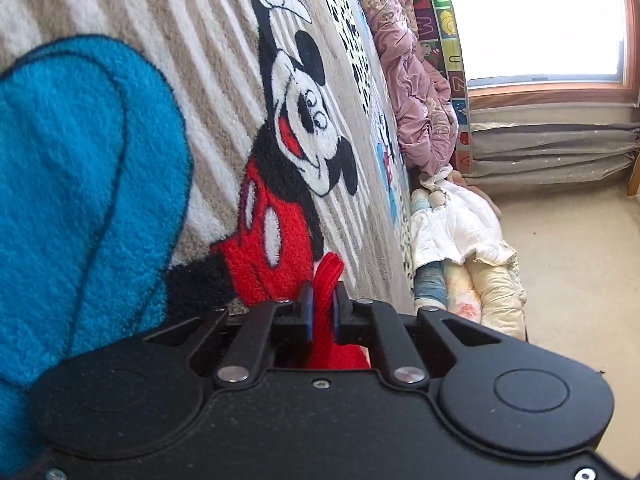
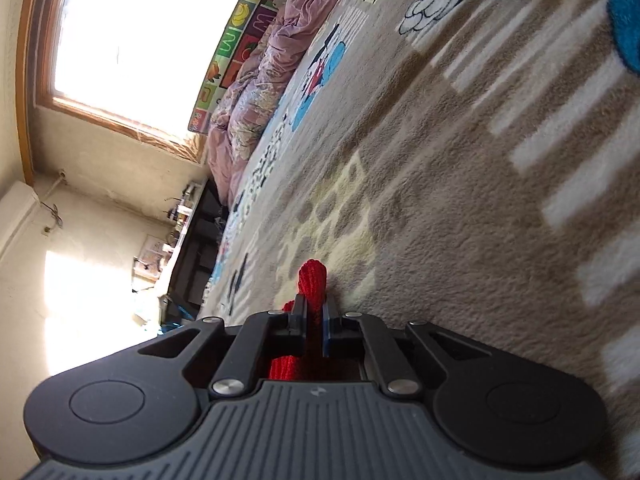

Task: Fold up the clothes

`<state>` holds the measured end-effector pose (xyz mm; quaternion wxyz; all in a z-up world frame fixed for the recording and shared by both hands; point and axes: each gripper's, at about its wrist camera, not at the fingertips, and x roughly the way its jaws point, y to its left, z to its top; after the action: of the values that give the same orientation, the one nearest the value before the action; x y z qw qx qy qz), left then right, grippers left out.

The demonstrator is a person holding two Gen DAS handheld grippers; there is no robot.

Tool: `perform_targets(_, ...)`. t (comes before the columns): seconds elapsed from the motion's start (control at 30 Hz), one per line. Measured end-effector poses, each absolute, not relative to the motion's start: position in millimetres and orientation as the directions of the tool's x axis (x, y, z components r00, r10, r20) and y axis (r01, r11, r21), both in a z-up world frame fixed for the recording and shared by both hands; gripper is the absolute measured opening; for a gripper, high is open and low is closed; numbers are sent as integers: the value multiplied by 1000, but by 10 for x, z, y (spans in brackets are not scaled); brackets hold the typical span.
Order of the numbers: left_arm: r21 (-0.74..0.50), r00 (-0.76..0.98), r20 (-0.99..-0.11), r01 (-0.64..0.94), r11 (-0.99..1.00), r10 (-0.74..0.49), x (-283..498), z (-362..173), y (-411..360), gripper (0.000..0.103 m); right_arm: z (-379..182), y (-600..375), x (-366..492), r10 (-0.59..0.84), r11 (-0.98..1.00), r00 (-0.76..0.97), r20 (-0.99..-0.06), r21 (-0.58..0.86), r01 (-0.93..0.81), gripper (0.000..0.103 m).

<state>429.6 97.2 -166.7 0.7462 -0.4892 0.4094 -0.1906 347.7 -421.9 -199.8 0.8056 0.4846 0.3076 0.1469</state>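
The left gripper [image 1: 320,304] is clamped on a fold of the red knit garment [image 1: 326,276]. A short loop of the cloth sticks out ahead of the blue pads [image 1: 306,312], and more of it is bunched behind them, inside the black frame. The right gripper [image 2: 314,316] is in the same condition: its jaws are pressed together on a narrow roll of the red garment [image 2: 312,280], which stands out just in front of the tips. So the clothing is held in both claws, and the rest of it hangs below or behind them, where neither camera can see it.

Beyond each claw lies the plush blanket [image 1: 224,60] with beige and white stripes and a cartoon mouse [image 1: 296,136]; on the left gripper's view a blue patch [image 1: 80,200] of the pattern fills the side. Further ahead a pink quilt [image 1: 416,92] is heaped near the window [image 1: 536,16].

In my judgement, the risk now is in the grip itself. Each claw holds only a small pinch of thick, stretchy knit, so a quick pull or a pull in opposite directions could let the cloth slip out. Also, if one pinch takes two layers and the other only one, the fold may come out uneven. The fluffy blanket may drag on the knit when it is laid down and make wrinkles.
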Motion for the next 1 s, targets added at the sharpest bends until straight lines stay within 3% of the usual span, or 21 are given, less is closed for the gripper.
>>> perform_targets(0.1, -804, 585, -513, -71, 591, -628, 4285, -1514, 848, 14, -1844, -4047, 3500, 460, 625, 765, -450, 777, 81, 8)
perform_targets(0.23, -684, 617, -571, 8, 730, -542, 4197, -1250, 750, 20, -1540, -3928, 3420, 323, 777, 802, -503, 624, 78, 23)
perform_targets(0.37, -517, 685, -566, 138, 845, -459, 4039, -960, 619, 20, -1303, -3859, 3350, 317, 848, 824, -469, 529, -25, 23)
perform_targets(0.43, -488, 684, -550, 203, 849, -480, 4028, -897, 517, 20, -1262, -3784, 3422, 376, 847, 801, -467, 523, -93, 23)
perform_targets(0.6, -404, 622, -633, 242, 882, -461, 4186, -1117, 246, 20, -1398, -3662, 3546, 403, 859, 743, -534, 501, -106, 23)
perform_targets(0.63, -396, 618, -645, 233, 888, -450, 4199, -1161, 245, 20, -1489, -3660, 3580, 395, 868, 720, -571, 489, -88, 20)
perform_targets(0.73, -393, 606, -670, 201, 897, -429, 4227, -1230, 263, 17, -1613, -3775, 3525, 413, 830, 731, -543, 555, -56, 8)
perform_targets(0.83, -384, 615, -667, 199, 902, -420, 4169, -1159, 266, 17, -1540, -3745, 3480, 395, 853, 730, -557, 518, -67, 8)
perform_targets(0.93, -371, 632, -645, 233, 899, -430, 4017, -1034, 252, 17, -1398, -3734, 3348, 394, 852, 749, -532, 518, -80, 18)
perform_targets(1.0, -368, 647, -624, 253, 895, -440, 3850, -950, 259, 17, -1311, -3692, 3237, 409, 854, 751, -518, 507, -115, 18)
